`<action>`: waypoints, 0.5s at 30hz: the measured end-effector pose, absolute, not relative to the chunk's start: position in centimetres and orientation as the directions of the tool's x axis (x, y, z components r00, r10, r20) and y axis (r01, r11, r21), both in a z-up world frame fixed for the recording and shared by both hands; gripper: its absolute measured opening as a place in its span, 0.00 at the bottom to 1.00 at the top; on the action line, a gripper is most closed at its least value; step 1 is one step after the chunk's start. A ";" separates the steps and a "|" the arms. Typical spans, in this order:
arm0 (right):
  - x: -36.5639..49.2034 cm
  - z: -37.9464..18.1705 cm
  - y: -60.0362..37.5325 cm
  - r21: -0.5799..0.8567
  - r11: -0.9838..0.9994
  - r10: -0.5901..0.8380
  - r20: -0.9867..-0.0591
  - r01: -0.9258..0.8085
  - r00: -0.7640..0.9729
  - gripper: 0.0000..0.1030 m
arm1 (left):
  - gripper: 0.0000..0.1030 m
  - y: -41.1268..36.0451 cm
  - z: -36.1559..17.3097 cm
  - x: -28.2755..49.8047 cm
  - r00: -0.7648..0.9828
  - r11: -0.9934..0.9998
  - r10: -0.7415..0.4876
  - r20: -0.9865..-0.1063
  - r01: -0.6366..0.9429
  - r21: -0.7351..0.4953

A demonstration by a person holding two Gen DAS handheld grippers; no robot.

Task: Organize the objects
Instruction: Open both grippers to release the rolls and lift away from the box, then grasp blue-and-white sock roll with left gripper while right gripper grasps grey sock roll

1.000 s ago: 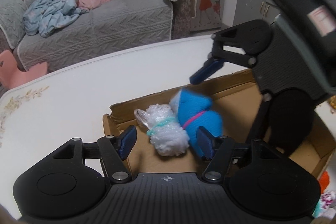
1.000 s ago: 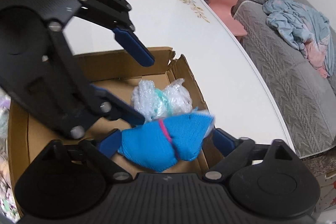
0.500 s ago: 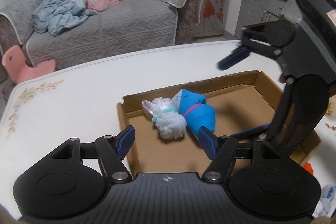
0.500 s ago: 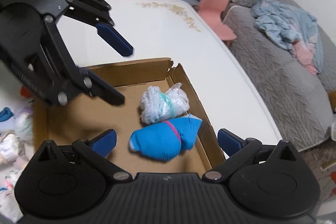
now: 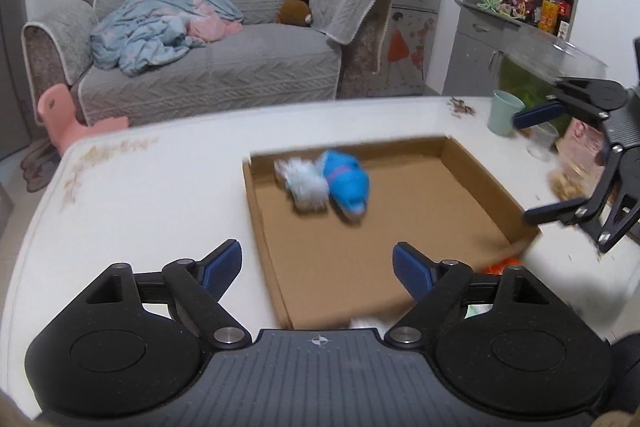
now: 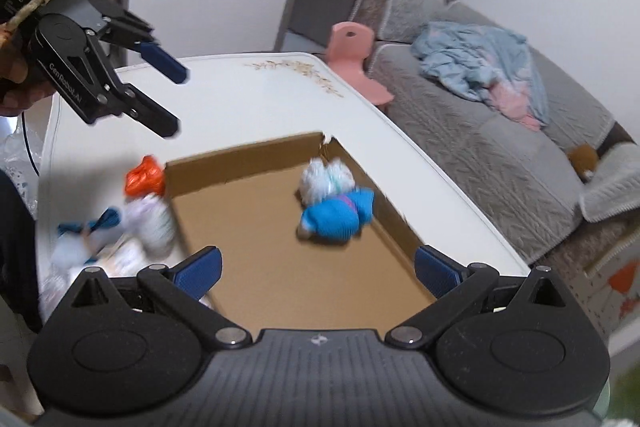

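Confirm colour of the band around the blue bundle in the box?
Pink/magenta band around the blue bundle, lying in the cardboard box. Blurred in both views; right wrist view shows it best.

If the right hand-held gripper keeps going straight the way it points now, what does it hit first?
Probably the bare floor of the cardboard box, short of the blue bundle. The right hand-held gripper is open and empty; depth is hard to judge.

White table (image 5: 160, 195) carries cardboard tray (image 5: 472, 171), green cup (image 5: 505, 111), orange bundle (image 6: 144, 177).
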State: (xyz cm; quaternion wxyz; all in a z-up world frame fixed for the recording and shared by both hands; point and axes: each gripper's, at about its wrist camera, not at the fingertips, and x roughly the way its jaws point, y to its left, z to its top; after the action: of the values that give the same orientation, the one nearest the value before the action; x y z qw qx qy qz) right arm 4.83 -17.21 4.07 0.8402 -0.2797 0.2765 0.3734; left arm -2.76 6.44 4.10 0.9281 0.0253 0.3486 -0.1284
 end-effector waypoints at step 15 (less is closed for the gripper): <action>-4.1 -5.3 -22.9 0.011 0.823 0.410 -0.704 -0.568 0.581 0.97 | 0.86 4.2 -5.1 -10.3 0.625 0.982 -0.185 -0.759 0.153 -0.114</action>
State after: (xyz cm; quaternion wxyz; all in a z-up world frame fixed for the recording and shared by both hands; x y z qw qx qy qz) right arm -4.14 -22.94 -5.26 0.8824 -0.1080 0.3648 0.2769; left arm -10.33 4.24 -5.12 0.9011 -0.0193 0.4229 -0.0938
